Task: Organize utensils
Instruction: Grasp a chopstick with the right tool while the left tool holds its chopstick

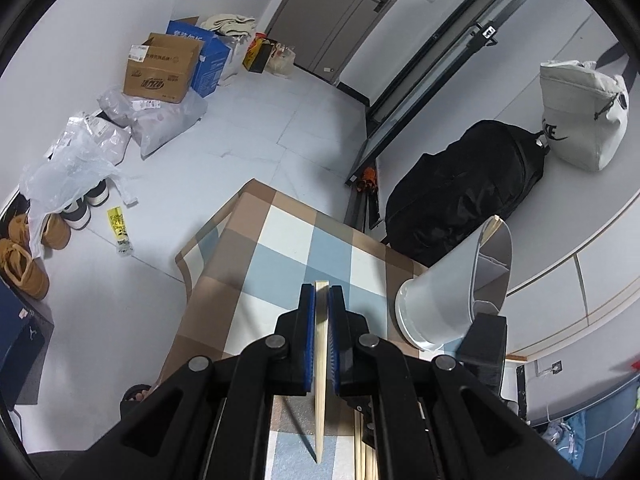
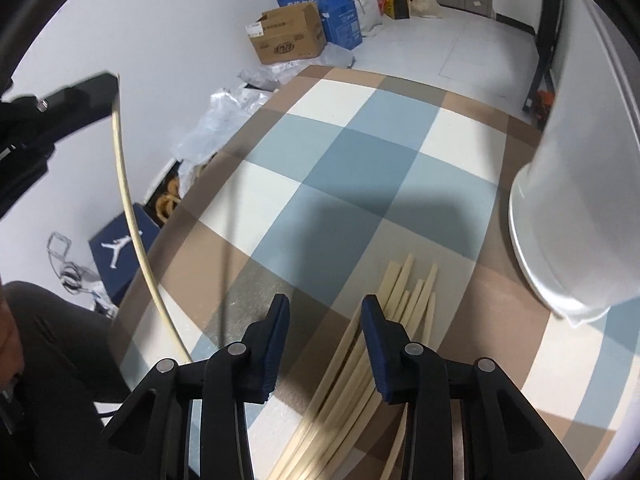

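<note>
Pinching one chopstick (image 1: 321,364) between its blue pads, your left gripper (image 1: 321,300) hangs above the checked table (image 1: 280,248); the stick runs lengthwise through the closed jaws. Your right gripper (image 2: 325,308) is spread wide with nothing between its fingers, low over the chopstick pile (image 2: 400,300) lying on the table's near part. White cup (image 1: 452,288): upright on the table, right of the pile and apart from it. Boxes (image 1: 160,68): on the floor beyond.

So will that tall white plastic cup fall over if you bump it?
Probably. The tall white plastic cup looks thin, light and nearly empty, with a narrow base and wider mouth. It would likely tip easily, then roll in a curve across the checked tablecloth.
</note>
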A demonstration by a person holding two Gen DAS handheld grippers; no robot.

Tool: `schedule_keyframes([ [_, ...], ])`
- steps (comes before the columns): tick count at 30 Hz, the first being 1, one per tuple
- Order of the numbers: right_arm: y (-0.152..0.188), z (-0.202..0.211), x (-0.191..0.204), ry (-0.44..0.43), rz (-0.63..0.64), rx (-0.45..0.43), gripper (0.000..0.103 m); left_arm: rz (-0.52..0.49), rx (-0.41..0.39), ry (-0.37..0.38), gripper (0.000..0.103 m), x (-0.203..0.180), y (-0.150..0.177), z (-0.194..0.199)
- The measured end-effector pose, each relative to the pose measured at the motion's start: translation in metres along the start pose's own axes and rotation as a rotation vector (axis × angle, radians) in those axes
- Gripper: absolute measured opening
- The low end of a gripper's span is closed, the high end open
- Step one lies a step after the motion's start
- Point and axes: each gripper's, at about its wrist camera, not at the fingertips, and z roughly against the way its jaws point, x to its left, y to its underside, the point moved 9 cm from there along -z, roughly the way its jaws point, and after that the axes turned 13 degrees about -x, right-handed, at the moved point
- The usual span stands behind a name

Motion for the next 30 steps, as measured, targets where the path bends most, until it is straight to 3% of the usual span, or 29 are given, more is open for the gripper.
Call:
schedule_keyframes([
  [6, -0.001, -0.005, 0.003, 0.036, 0.057, 0.04, 0.028, 0.016, -0.004, 0.01, 0.002, 0.003, -0.001, 0.003],
  [10, 0.002, -0.004, -0.005, 0.04, 0.028, 0.074, 0.028, 0.018, -0.008, 0.006, 0.002, 0.004, -0.002, 0.005],
  [15, 0.004, -0.002, -0.008, 0.031, -0.004, 0.06, 0.027, 0.018, -0.004, 0.012, 0.002, 0.002, -0.001, 0.003],
  [20, 0.006, -0.003, 0.0, 0.094, 0.079, 0.046, 0.03, 0.014, 0.0, 0.015, 0.002, 0.001, 0.0, 0.003],
  [23, 0.008, -0.003, 0.004, 0.121, 0.11, 0.03, 0.024, 0.018, -0.001, 0.013, 0.002, 0.002, 0.0, 0.003],
  [25, 0.009, -0.002, 0.006, 0.123, 0.11, 0.02, 0.008, 0.018, -0.003, 0.012, 0.002, 0.002, 0.0, 0.003],
  [30, 0.009, 0.001, 0.003, 0.119, 0.071, -0.014, 0.006, -0.002, -0.009, 0.018, 0.002, -0.002, 0.001, 0.004],
])
